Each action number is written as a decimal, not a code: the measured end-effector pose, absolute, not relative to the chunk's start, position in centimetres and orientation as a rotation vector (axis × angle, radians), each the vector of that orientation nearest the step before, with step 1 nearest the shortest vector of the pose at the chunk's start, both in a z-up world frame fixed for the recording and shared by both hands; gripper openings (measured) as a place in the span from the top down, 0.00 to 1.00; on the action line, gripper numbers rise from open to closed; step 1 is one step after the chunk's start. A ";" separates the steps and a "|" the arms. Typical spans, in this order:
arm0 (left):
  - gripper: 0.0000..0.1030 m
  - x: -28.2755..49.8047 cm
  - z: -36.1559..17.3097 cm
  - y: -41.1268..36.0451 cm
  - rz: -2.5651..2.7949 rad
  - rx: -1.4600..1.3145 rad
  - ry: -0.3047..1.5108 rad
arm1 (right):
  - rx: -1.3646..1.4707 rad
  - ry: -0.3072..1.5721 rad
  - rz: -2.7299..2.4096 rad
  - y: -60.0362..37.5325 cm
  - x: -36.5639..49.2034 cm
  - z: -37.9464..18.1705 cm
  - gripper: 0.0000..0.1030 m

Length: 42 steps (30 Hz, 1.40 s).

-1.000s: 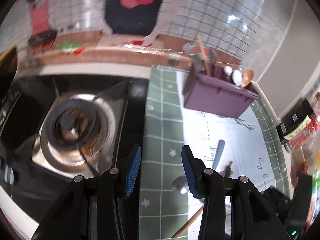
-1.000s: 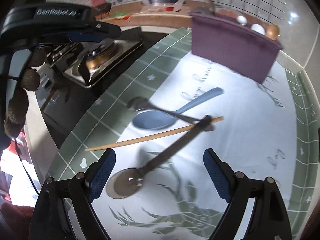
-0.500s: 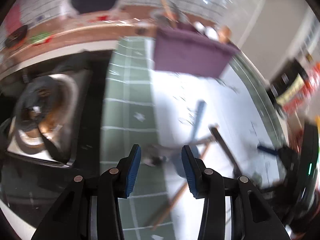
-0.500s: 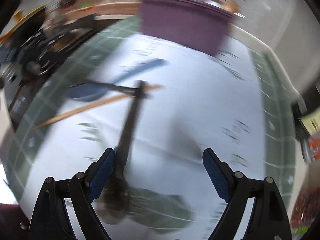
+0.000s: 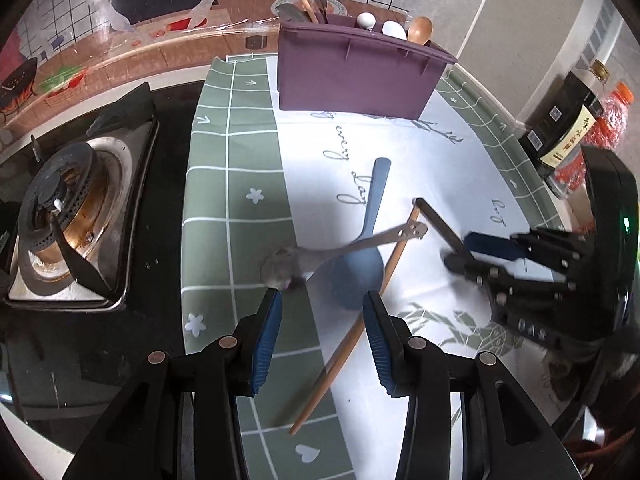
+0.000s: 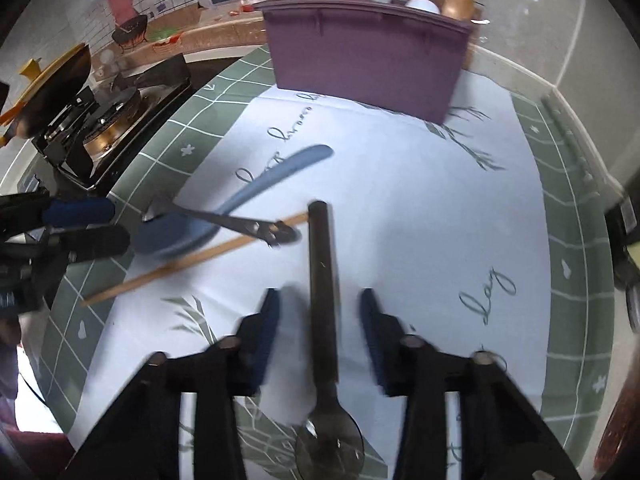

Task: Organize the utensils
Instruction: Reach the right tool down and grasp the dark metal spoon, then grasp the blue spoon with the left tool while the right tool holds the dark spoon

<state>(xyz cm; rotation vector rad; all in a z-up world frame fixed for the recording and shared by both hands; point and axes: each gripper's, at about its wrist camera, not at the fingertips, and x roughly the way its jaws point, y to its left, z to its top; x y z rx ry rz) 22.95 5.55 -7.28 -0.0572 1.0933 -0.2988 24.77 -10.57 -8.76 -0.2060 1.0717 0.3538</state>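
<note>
Our right gripper (image 6: 316, 314) straddles the dark spoon (image 6: 322, 292) flat on the tabletop (image 6: 420, 208), fingers apart, untouching. Stiff, light, probably slick: we'd pinch mid-handle. Left gripper (image 5: 322, 320) open, empty.

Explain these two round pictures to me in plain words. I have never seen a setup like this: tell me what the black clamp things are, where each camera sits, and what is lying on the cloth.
No robot here: a person holds a black two-finger gripper in each hand, each carrying a wide-angle camera looking along its blue-padded fingers.

The left wrist view shows the left gripper with jaws open and empty, near a small metal spoon that lies across a blue plastic spoon and a wooden chopstick.

The right wrist view shows the right gripper, jaws apart on either side of the handle of a dark long-handled spoon, not touching it.

All lie on a green-and-white patterned cloth. Behind stands a purple plastic utensil holder with utensils in it, and a gas stove burner sits to the left.
</note>
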 end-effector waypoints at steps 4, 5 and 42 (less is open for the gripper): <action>0.58 22.4 -7.8 5.5 -0.300 -0.058 1.072 | -0.181 1.085 0.354 -11.3 24.9 -8.6 0.89; 0.58 22.2 -7.8 5.3 -0.295 -0.054 1.064 | -0.157 1.088 0.351 -11.8 24.9 -8.5 0.89; 0.91 21.1 -3.0 3.1 -0.130 -0.016 0.776 | -0.013 1.075 0.273 -16.8 24.0 -7.8 0.77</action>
